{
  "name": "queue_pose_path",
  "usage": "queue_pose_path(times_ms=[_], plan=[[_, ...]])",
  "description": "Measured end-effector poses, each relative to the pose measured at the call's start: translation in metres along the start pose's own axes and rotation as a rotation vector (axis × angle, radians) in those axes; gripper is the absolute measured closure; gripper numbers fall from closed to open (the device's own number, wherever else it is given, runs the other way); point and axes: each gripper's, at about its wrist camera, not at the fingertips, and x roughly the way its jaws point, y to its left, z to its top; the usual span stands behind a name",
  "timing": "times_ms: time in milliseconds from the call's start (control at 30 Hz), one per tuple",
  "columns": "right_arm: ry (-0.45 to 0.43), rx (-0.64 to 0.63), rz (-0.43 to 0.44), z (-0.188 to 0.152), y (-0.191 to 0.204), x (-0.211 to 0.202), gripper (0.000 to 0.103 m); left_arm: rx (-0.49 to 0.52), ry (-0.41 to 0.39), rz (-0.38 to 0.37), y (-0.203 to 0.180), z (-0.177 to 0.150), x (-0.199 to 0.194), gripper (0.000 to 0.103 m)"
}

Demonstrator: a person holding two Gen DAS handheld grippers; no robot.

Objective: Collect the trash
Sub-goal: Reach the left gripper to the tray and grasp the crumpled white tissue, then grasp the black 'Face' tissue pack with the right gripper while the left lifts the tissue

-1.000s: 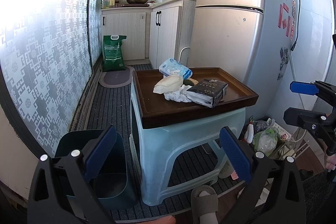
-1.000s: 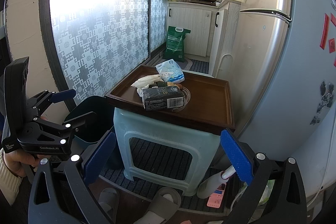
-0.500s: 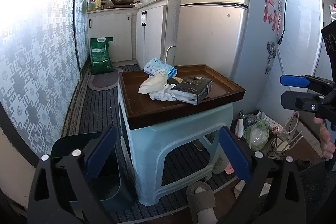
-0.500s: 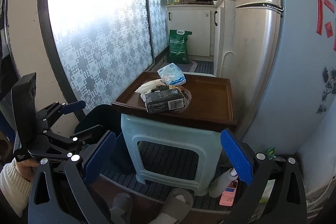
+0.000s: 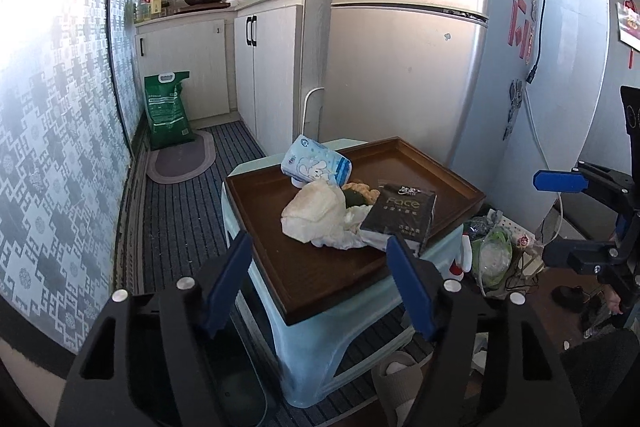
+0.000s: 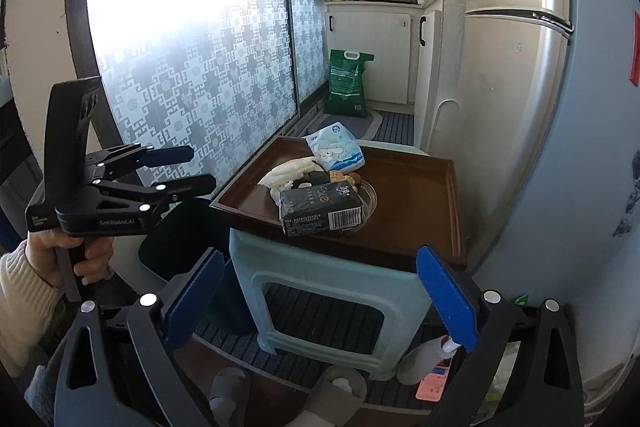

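Observation:
A brown tray (image 5: pixel 320 279) (image 6: pixel 412 203) sits on a pale green stool (image 5: pixel 332 343) (image 6: pixel 320 267). On it lie crumpled white paper (image 5: pixel 314 213) (image 6: pixel 290 171), a black tissue pack (image 5: pixel 402 213) (image 6: pixel 322 211), a blue-and-white tissue pack (image 5: pixel 316 167) (image 6: pixel 336 147) and food scraps on a clear dish (image 6: pixel 368 197). A dark green bin (image 6: pixel 180 235) (image 5: pixel 232 387) stands left of the stool. My left gripper (image 5: pixel 320 279) is open and empty over the tray's near edge. My right gripper (image 6: pixel 320 299) is open and empty in front of the stool.
A silver fridge (image 5: pixel 404 67) stands behind the stool, with white cabinets (image 5: pixel 272 67) and a green sack (image 5: pixel 168 107) further back. Patterned glass doors (image 6: pixel 192 47) line the left. Bags and a spray bottle (image 5: pixel 492 255) lie on the floor by the fridge. Slippered feet (image 6: pixel 332 391) are below.
My left gripper has moved forward and up, so its fingers now frame the tray's near edge and the trash. The right gripper has barely shifted.

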Motion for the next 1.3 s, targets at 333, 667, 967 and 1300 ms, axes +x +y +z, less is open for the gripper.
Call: queue_pose_path(times_ms=[333,667,967,1300], plan=[[0.028,-0.008,0.025,0.01,-0.007,0.038,0.015,0.026,0.092,-0.139,0.005,0.026,0.06,0.065],[0.034,-0.056,0.066,0.016,-0.001,0.057,0.023,-0.012,0.156,-0.137,0.021,0.029,0.103,0.067],[0.015,-0.07,0.038,0.023,0.0,0.065,0.011,-0.11,0.146,-0.166,0.036,0.027,0.107,0.1],[-0.013,-0.065,0.121,0.027,-0.011,0.083,0.005,-0.218,-0.06,-0.176,0.05,0.044,0.051,0.101]])
